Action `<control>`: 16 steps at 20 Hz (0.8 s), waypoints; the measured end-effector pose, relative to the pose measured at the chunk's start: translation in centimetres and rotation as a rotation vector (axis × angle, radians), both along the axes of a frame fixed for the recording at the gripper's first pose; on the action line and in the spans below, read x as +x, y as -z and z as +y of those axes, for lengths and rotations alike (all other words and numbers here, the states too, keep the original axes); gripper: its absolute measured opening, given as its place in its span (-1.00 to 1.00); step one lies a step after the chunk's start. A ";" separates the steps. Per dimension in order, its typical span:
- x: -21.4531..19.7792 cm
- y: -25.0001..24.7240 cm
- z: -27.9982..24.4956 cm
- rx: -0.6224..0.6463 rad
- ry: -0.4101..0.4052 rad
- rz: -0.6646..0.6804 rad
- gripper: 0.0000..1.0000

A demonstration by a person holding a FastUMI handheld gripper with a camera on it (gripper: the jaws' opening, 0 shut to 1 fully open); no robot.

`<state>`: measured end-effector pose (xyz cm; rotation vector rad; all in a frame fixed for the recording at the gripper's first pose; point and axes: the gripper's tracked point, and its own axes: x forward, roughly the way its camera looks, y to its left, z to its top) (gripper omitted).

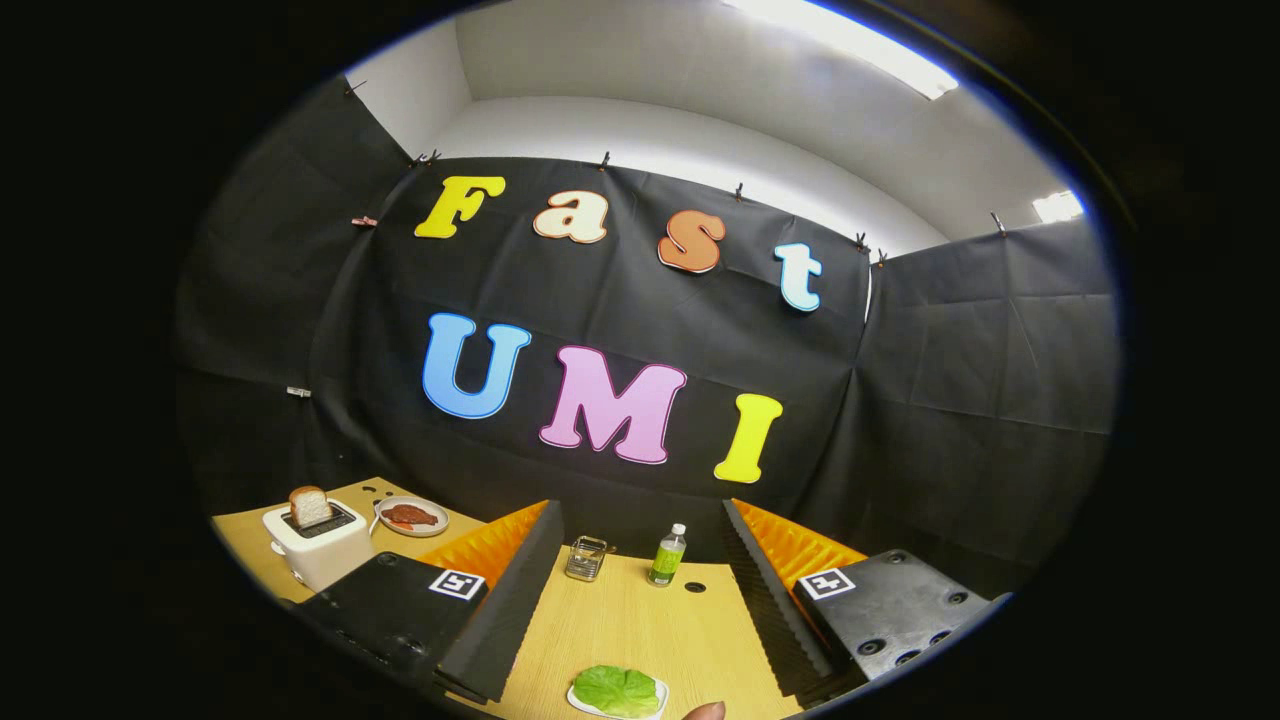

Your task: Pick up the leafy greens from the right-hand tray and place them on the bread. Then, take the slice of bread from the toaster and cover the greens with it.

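**Greens on their tray, tongs wide apart above the tabletop**

So the leafy greens [616,689], a flat ruffled bright-green leaf, are lying on a small white tray [580,701] down at the near end of the light wood-grain tabletop [640,625]. They sit between the two fingers of the tongs [640,650], close in, and neither finger touches them. The tongs are spread wide open, with nothing held, and a good stretch of bare wood shows between the ribbed inner faces.

Just beside the tray, on the near side, a fingertip [705,711] of a person pokes into view.

Further out, beyond the fingers, there's a small clear glass-and-metal holder [586,558] and next to it a little green bottle with a white cap [668,555], both standing upright near the back of the tabletop and close to the black cloth wall.

Off to the left, past the left finger, a white boxy toaster [320,546] stands with a slice of brown-crusted bread [309,506] sticking up out of its slot. Just beside the toaster, on the far side, a round pale plate [412,517] holds something reddish-brown; can't tell exactly what it is from here.
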<state>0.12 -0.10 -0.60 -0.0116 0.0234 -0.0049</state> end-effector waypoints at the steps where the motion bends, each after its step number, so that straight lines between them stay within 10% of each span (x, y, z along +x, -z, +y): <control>1: 0.1 0.4 0.0 -0.003 0.001 0.016 0.95; 16: 0.6 24.4 -0.4 -0.003 -0.272 0.597 0.93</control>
